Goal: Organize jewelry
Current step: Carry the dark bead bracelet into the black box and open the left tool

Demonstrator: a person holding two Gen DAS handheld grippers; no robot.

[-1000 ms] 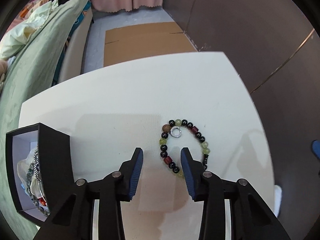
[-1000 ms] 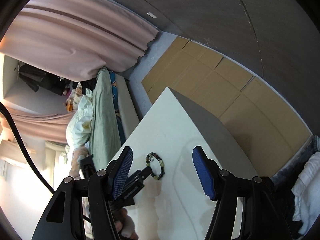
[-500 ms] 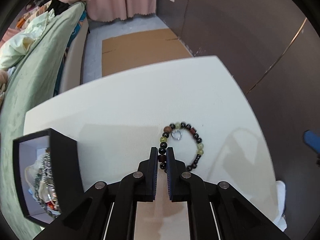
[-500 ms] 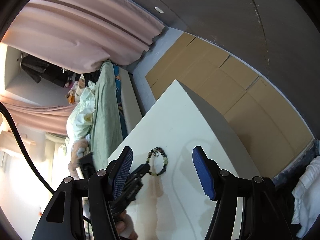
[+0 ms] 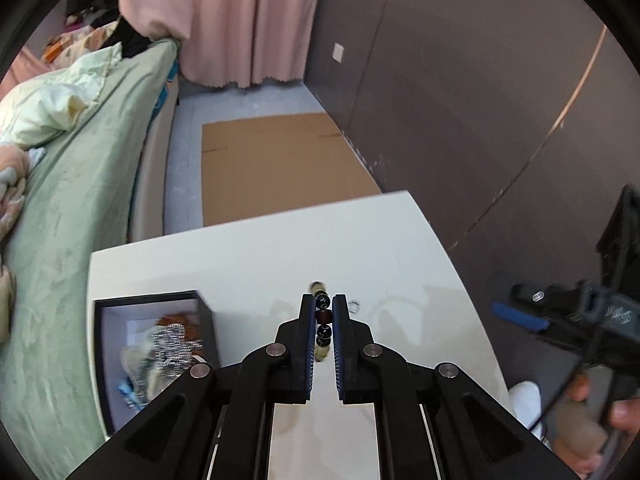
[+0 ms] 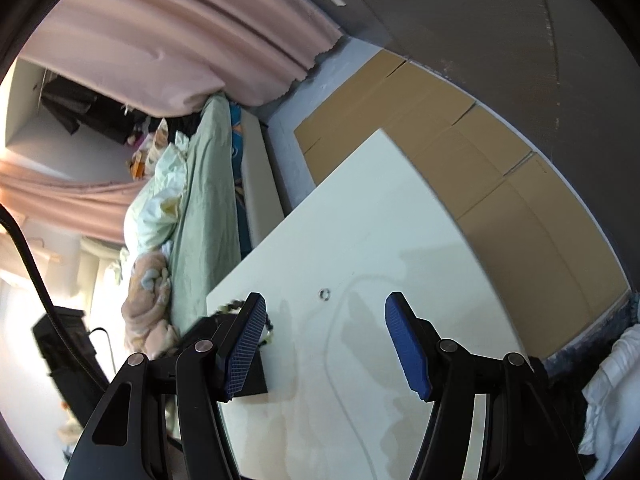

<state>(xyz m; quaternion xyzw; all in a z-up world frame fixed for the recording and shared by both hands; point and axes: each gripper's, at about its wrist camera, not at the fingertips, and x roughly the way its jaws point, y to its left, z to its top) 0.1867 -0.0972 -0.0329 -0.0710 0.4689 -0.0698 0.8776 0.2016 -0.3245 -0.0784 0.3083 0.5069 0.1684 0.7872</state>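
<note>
Bracelet (image 5: pixel 323 322) pinched in left gripper (image 5: pixel 323 320), lifted off table (image 5: pixel 248 264); right gripper (image 6: pixel 326 344) wide, empty. Next: carry to box (image 5: pixel 108 344).

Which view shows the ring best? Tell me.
Right wrist view: the ring lies unobstructed on the table, between the open fingers. Left wrist view shows it too, smaller and beside the left gripper.

Tabletop (image 5: pixel 248 264) mostly bare toward far edge and far right corner, wide passage there. Black box (image 5: pixel 154 300) (open, full of jewelry) blocks near left edge. Small silver ring (image 6: pixel 324 294) lies mid-tabletop. Bed (image 5: pixel 80 200) close along left edge.
</note>
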